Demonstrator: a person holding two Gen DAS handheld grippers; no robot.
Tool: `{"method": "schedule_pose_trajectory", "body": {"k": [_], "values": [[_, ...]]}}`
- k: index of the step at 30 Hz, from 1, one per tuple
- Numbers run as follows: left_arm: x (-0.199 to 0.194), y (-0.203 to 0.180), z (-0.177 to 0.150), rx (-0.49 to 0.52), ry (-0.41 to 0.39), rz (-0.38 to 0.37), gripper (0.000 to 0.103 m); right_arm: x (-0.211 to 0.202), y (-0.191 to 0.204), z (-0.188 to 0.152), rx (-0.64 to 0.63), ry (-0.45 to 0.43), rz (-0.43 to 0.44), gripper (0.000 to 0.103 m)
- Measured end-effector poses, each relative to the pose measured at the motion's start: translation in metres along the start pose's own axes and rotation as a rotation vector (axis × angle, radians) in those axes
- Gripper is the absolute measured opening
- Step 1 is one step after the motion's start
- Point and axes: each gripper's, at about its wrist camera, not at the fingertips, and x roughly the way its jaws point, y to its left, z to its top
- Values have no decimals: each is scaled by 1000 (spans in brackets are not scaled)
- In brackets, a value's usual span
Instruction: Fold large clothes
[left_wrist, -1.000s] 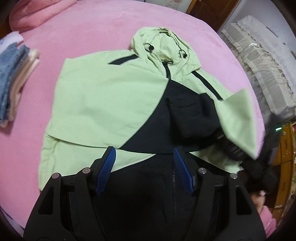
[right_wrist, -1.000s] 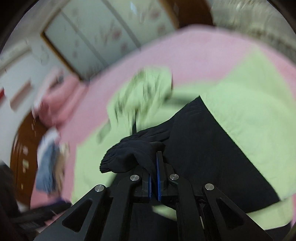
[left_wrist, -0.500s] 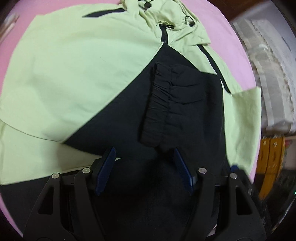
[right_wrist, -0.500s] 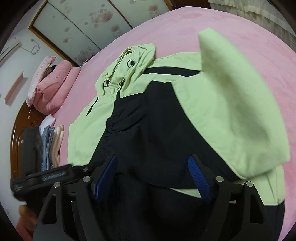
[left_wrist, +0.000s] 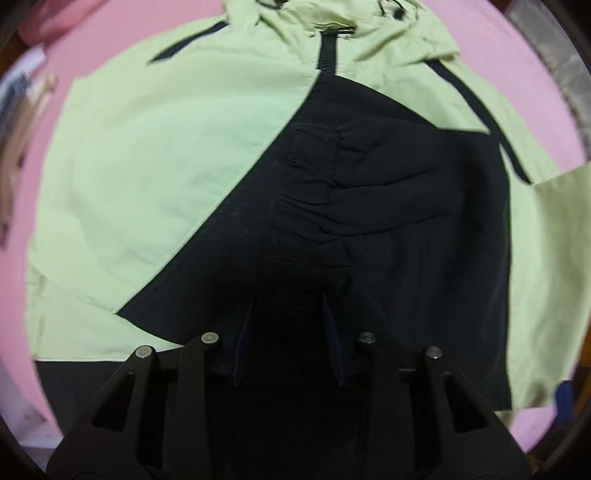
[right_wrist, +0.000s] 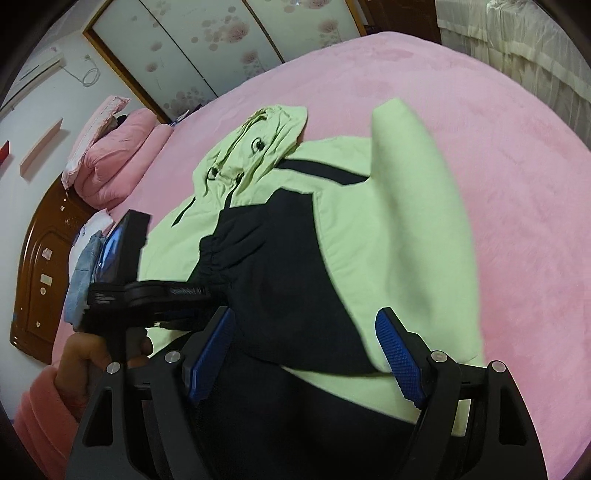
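A light green and black hooded jacket (left_wrist: 155, 155) lies flat on the pink bed, hood at the far end; it also shows in the right wrist view (right_wrist: 388, 229). A black sleeve with a gathered cuff (left_wrist: 314, 199) is folded across the chest. My left gripper (left_wrist: 290, 314) hovers low over the black fabric just below the cuff, its jaws narrowed but still apart, holding nothing. My right gripper (right_wrist: 306, 336) is open and empty above the jacket's lower right part. The left gripper (right_wrist: 177, 291) shows in the right wrist view near the cuff (right_wrist: 214, 254).
The pink bedspread (right_wrist: 498, 129) surrounds the jacket. A pile of folded clothes (right_wrist: 83, 273) and pink pillows (right_wrist: 114, 162) lie at the bed's left side. A wooden headboard (right_wrist: 40, 266) and a wardrobe (right_wrist: 221, 44) stand beyond.
My right gripper let go of the black sleeve, opened and pulled back. My left gripper moved forward and down over the jacket, and its jaws have narrowed.
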Motion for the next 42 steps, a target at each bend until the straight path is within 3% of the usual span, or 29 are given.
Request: {"method": "schedule_pose_trajectory", "body": {"k": [2,5,8,12,15,20,23,25,26,30,34,38,40,42], "values": [[-3,-9,-1,9,-13,45,28,-5,-8,3,3,-6,-18,80],[-15,-11,1,-15,-53,54,22,-10,-20,7,25,-14,-24,80],[-35,-5,7,-51,-129,72,21,-17,-32,12,54,-34,-24,80],[-69,15,18,-93,-275,167,20,-22,-39,19,29,-58,-69,80],[-75,44,24,-106,-300,220,20,-19,-47,26,36,-74,-84,80],[-57,88,27,-139,-283,246,20,3,-50,39,42,-41,-89,79],[-32,101,31,-130,-231,243,21,24,-47,45,31,7,-64,66],[-20,107,30,-139,-187,236,21,40,-43,45,5,53,-49,37],[-16,108,29,-143,-178,232,21,50,-40,45,1,74,-38,31],[-13,108,22,-133,-170,229,21,79,-34,37,-2,178,62,18],[-13,111,17,-157,-154,201,21,94,-44,24,-9,245,-39,4],[-9,122,13,-178,-159,176,22,75,-84,19,103,208,-157,0],[-7,125,12,-191,-142,161,23,60,-97,18,91,181,-220,0],[-16,129,10,-215,-158,137,27,53,-99,23,41,211,-310,0]]}}
